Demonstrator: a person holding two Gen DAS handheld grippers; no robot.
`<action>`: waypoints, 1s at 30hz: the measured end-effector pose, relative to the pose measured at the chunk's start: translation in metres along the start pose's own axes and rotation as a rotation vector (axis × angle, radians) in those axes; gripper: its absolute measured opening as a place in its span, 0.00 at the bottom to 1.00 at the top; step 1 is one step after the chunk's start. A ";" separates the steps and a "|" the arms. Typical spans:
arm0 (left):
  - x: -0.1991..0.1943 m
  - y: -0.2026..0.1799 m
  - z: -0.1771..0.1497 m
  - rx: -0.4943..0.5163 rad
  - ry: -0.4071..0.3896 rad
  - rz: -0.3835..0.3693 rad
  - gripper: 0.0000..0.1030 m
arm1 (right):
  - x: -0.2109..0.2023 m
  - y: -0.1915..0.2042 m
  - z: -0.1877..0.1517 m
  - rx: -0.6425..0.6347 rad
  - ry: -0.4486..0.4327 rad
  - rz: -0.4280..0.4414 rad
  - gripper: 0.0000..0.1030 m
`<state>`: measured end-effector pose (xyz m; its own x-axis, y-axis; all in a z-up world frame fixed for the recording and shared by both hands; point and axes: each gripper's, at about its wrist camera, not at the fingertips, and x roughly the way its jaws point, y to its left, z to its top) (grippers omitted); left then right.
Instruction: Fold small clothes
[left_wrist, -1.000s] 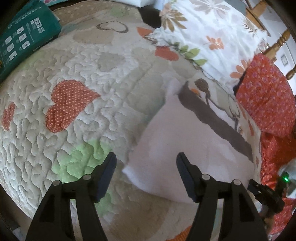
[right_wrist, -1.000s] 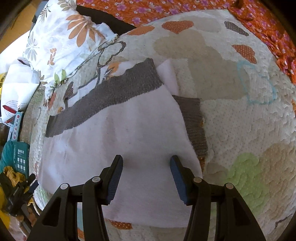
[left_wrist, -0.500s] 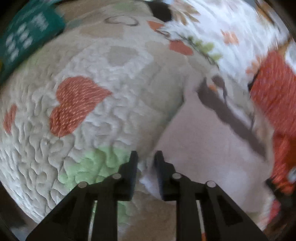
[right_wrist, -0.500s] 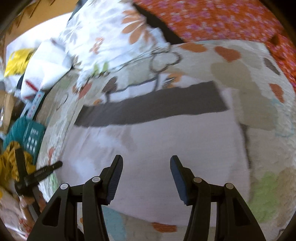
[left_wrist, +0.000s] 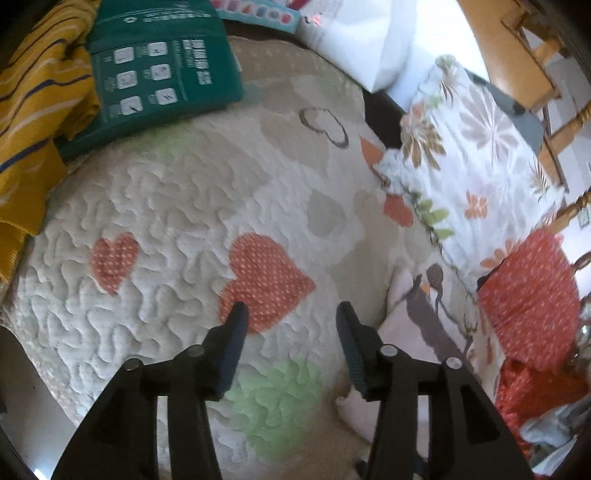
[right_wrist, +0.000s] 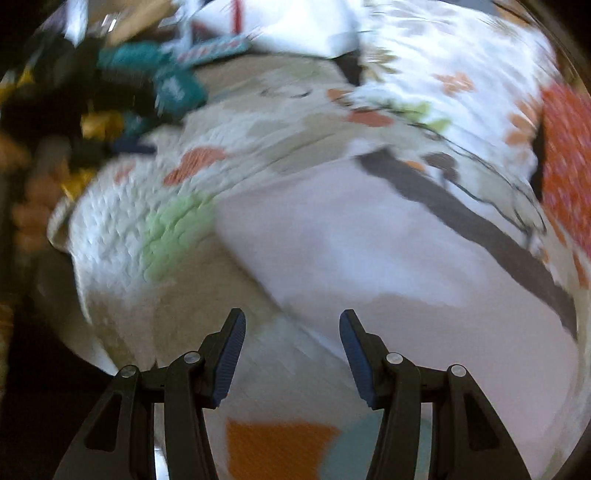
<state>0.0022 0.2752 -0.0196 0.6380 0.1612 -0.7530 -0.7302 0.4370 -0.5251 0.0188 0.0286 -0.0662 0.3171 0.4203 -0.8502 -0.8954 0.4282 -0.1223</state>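
A small white garment with a dark grey band (right_wrist: 424, 258) lies flat on the heart-patterned quilt (left_wrist: 177, 221). In the left wrist view only its near corner (left_wrist: 406, 325) shows, to the right of my fingers. My left gripper (left_wrist: 291, 317) is open and empty, over a red heart patch and apart from the garment. My right gripper (right_wrist: 291, 325) is open and empty, hovering over the garment's near left edge. The right wrist view is blurred by motion.
A teal package (left_wrist: 159, 70) and yellow striped cloth (left_wrist: 33, 110) lie at the quilt's far left. A floral pillow (left_wrist: 472, 155) and an orange patterned cushion (left_wrist: 532, 295) sit to the right. Wooden bed posts (left_wrist: 554, 99) stand behind them.
My left gripper shut near the garment's corner, then opened and pulled back left, off the garment. My right gripper stayed open and swung left to the garment's near left edge.
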 end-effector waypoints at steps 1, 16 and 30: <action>-0.002 0.004 0.001 -0.011 -0.004 -0.001 0.49 | 0.005 0.008 0.003 -0.021 -0.002 -0.025 0.52; -0.021 0.034 0.010 -0.090 -0.046 0.009 0.55 | 0.057 0.044 0.071 -0.021 0.011 -0.134 0.13; 0.008 -0.066 -0.048 0.131 0.030 -0.039 0.59 | -0.118 -0.219 -0.019 0.680 -0.226 -0.040 0.08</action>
<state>0.0439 0.2048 -0.0099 0.6560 0.1163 -0.7458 -0.6660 0.5541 -0.4994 0.1714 -0.1295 0.0509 0.4681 0.5178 -0.7161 -0.5123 0.8193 0.2576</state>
